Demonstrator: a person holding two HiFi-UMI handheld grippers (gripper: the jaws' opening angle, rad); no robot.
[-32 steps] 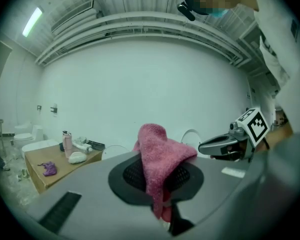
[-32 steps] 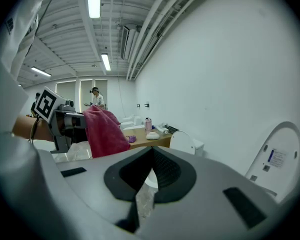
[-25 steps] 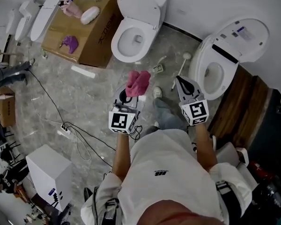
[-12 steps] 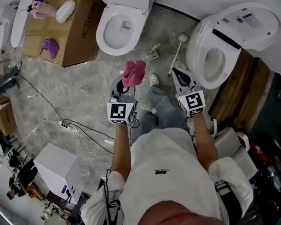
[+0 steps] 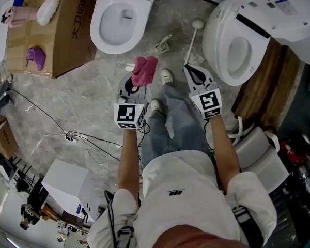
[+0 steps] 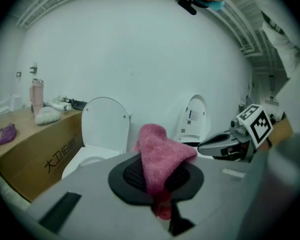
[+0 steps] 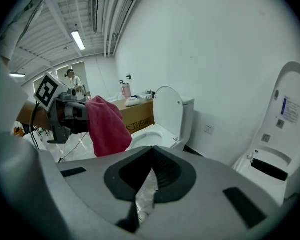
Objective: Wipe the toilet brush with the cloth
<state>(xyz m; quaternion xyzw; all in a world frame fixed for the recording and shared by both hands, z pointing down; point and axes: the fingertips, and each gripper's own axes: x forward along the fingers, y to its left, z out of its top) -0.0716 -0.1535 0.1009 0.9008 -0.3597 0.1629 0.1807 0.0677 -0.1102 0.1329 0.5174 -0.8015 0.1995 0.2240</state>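
The left gripper (image 5: 136, 86) is clamped on the pink cloth (image 5: 144, 70), which bunches up beyond its jaws. The right gripper (image 5: 191, 72) has its jaws closed tip to tip, with nothing between them. The toilet brush (image 5: 192, 39) lies on the floor (image 5: 82, 102) between the left toilet (image 5: 98, 35) and the right toilet (image 5: 214, 35). Its handle end is just beside the right gripper and apart from the cloth.

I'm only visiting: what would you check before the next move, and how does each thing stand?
1. Cloth gripped: ok, the pink cloth is clamped in the left gripper.
2. Brush found: ok, the toilet brush lies on the floor.
3. Right gripper ready to grasp: not ok, its jaws are together and empty.
4. Brush held: not ok, it is in neither gripper.
5. Where the brush is dirty: cannot tell, too small.
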